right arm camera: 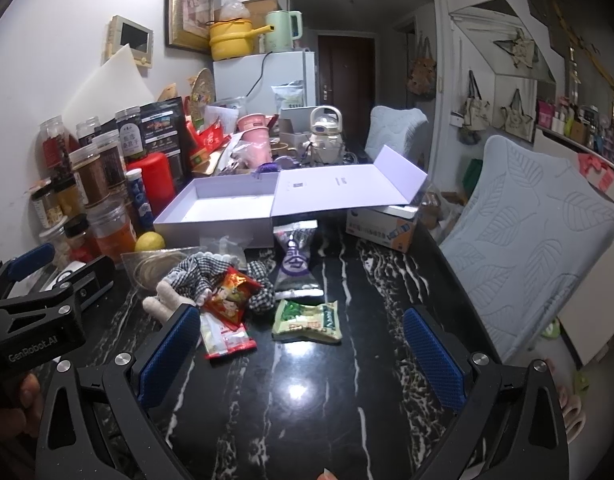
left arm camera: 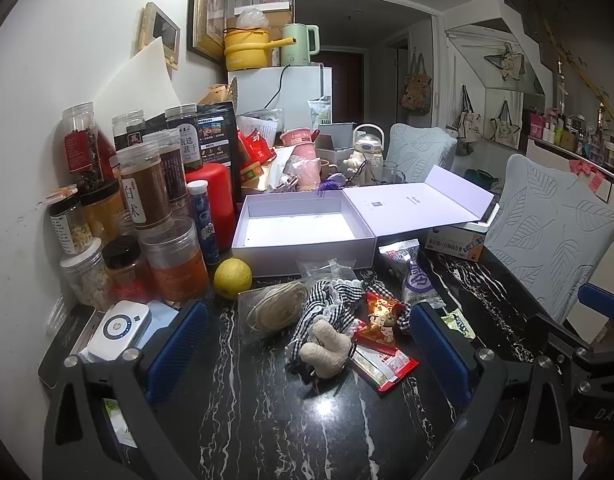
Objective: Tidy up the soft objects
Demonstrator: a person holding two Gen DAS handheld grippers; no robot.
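Observation:
A small cream plush toy [left arm camera: 325, 350] [right arm camera: 163, 300] lies on the black marble table against a black-and-white checked cloth [left arm camera: 331, 304] [right arm camera: 203, 272]. Snack packets surround them: a red one [left arm camera: 383, 320] [right arm camera: 229, 292], a purple one [left arm camera: 413, 278] [right arm camera: 295, 258] and a green one [right arm camera: 307, 318]. Behind stands an open lavender box [left arm camera: 303, 246] [right arm camera: 211, 224], empty inside. My left gripper [left arm camera: 307, 344] is open, its blue pads on either side of the plush. Over bare table to the right, my right gripper [right arm camera: 301, 356] is open and holds nothing.
Jars and bottles [left arm camera: 147, 208] crowd the left wall beside a lemon [left arm camera: 233, 279]. A clear bag of rubber bands [left arm camera: 273, 308] lies left of the cloth. A white device [left arm camera: 119, 328] sits front left. A carton [right arm camera: 383, 228] and two covered chairs [right arm camera: 527, 240] stand on the right.

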